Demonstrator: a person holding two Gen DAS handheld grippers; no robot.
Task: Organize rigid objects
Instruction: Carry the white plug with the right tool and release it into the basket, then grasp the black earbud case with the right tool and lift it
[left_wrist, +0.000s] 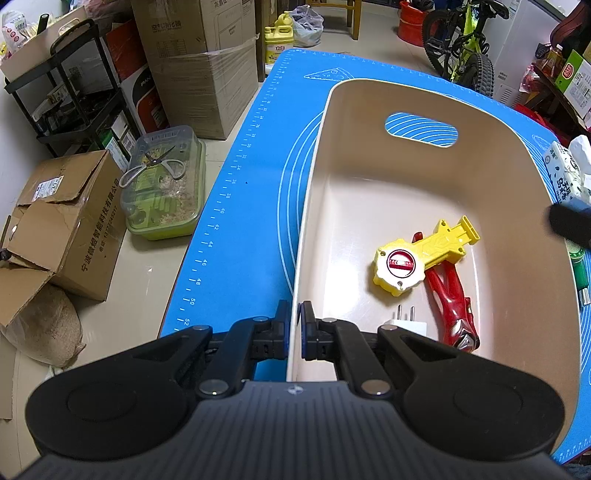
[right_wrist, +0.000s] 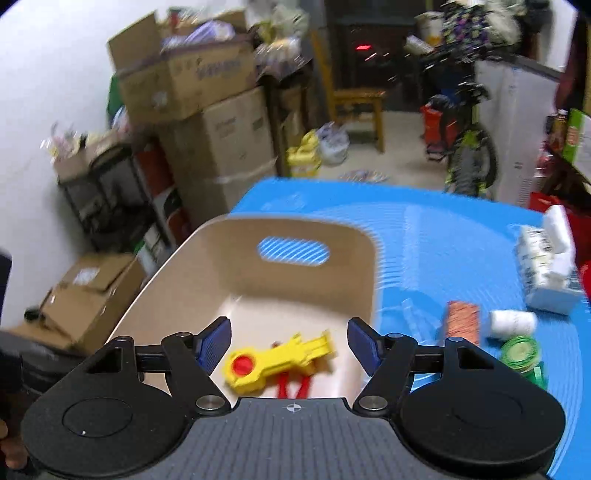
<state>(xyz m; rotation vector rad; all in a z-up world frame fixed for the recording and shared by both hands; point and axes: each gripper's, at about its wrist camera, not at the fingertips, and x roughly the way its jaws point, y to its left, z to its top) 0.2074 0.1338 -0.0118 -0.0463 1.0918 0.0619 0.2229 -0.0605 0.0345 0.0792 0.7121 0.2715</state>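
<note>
A beige bin (left_wrist: 517, 192) with a handle slot stands on the blue mat (left_wrist: 251, 184). My left gripper (left_wrist: 295, 326) is shut on the bin's near left wall, one pad outside and one inside. In the bin lie a yellow toy launcher (left_wrist: 413, 258), a red toy (left_wrist: 452, 306) under it, and a white plug (left_wrist: 406, 325). My right gripper (right_wrist: 290, 347) hangs open above the bin (right_wrist: 207, 266). The yellow launcher (right_wrist: 273, 360) lies below its fingers, apart from the pads. The right wrist view is blurred.
Right of the bin on the mat lie an orange patterned block (right_wrist: 463, 321), a white bottle (right_wrist: 511, 322), a green roll (right_wrist: 519, 350) and a tissue pack (right_wrist: 546, 273). Left of the table, cardboard boxes (left_wrist: 74, 229) and a lidded tub (left_wrist: 166, 184) sit on the floor.
</note>
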